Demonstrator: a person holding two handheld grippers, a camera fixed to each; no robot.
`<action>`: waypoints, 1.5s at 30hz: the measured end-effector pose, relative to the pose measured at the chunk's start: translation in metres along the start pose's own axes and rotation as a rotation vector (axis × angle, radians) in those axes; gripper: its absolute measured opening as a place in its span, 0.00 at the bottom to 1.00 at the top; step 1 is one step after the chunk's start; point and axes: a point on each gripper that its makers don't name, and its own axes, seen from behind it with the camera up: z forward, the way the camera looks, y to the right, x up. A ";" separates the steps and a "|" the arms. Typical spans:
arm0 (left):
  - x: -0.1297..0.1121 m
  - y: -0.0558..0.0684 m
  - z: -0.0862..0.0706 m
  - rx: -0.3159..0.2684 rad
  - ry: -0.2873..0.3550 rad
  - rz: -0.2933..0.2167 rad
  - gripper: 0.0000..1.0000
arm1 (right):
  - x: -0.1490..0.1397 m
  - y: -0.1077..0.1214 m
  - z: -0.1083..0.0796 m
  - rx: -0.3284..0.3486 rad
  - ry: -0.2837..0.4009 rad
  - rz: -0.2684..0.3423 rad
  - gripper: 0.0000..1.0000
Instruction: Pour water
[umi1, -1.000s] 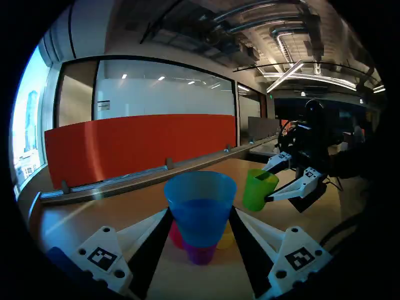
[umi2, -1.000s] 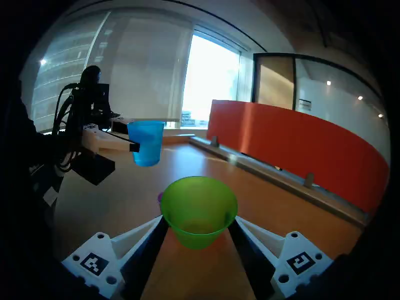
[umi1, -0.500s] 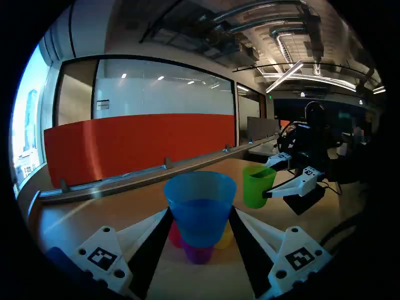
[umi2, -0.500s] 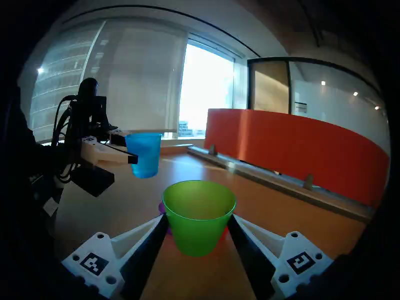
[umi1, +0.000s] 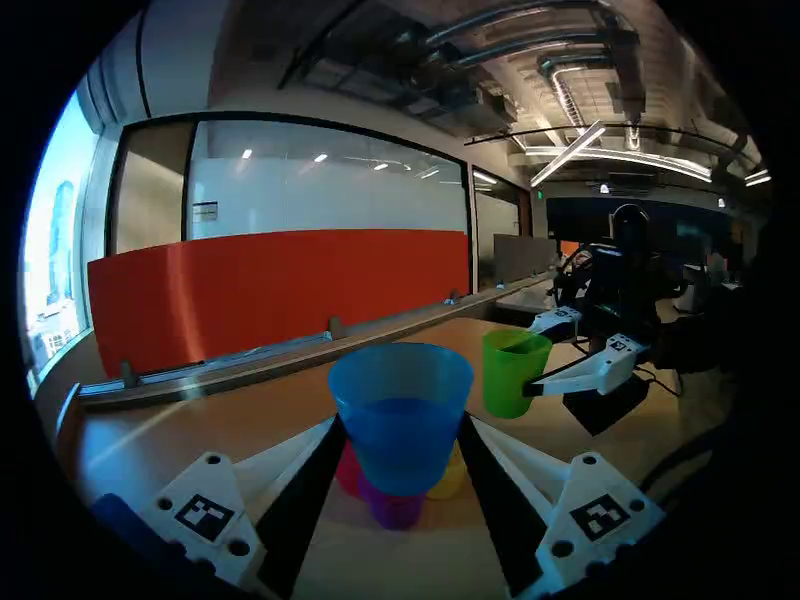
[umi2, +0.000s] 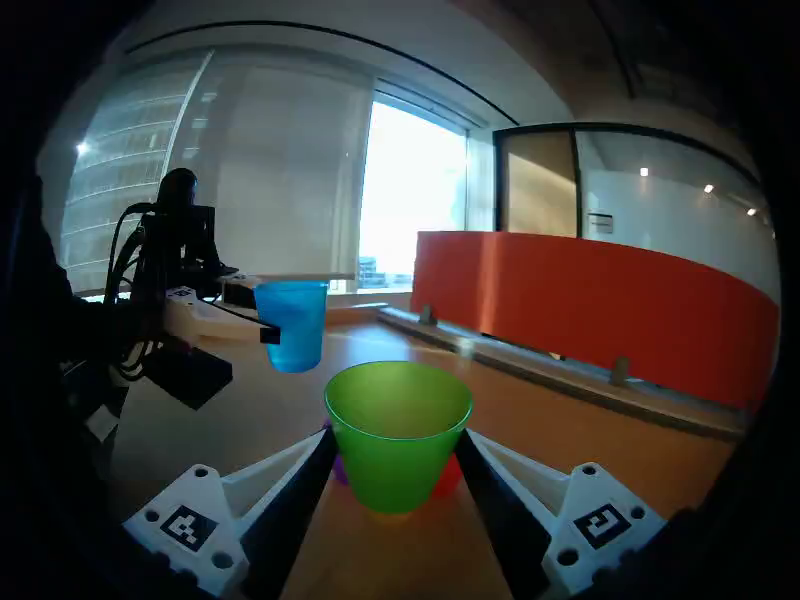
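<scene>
The wooden counter (umi1: 180, 425) stretches wide and mostly bare. In the left gripper view it has open surface to the left and behind the raised cups, out to its far edge. There a low metal rail (umi1: 290, 352) runs along the foot of an orange partition (umi1: 280, 285) that walls off the back. A bright window (umi2: 415, 190) stands beyond the counter's end. The left gripper (umi1: 400, 428) has its fingers pressed on both sides of a blue cup (umi1: 400, 395), held upright above the counter. The cup's lower part looks darker, though I cannot tell whether that is water. Near it but apart, the right gripper (umi2: 396, 442) clamps a green cup (umi2: 398, 405), also upright. Directly below the raised cups, a pink cup (umi1: 348, 470), a purple cup (umi1: 395, 510) and a yellow cup (umi1: 448, 483) stand clustered on the counter.
</scene>
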 end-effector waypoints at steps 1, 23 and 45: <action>0.000 0.000 0.000 0.000 0.000 0.005 0.79 | 0.000 -0.001 0.000 0.003 0.000 -0.001 0.87; 0.012 -0.004 0.002 0.024 -0.001 0.124 0.79 | -0.010 -0.023 0.007 0.071 -0.022 -0.009 0.86; 0.026 0.000 0.008 0.030 -0.006 0.251 0.79 | -0.020 -0.048 0.012 0.137 -0.043 -0.019 0.86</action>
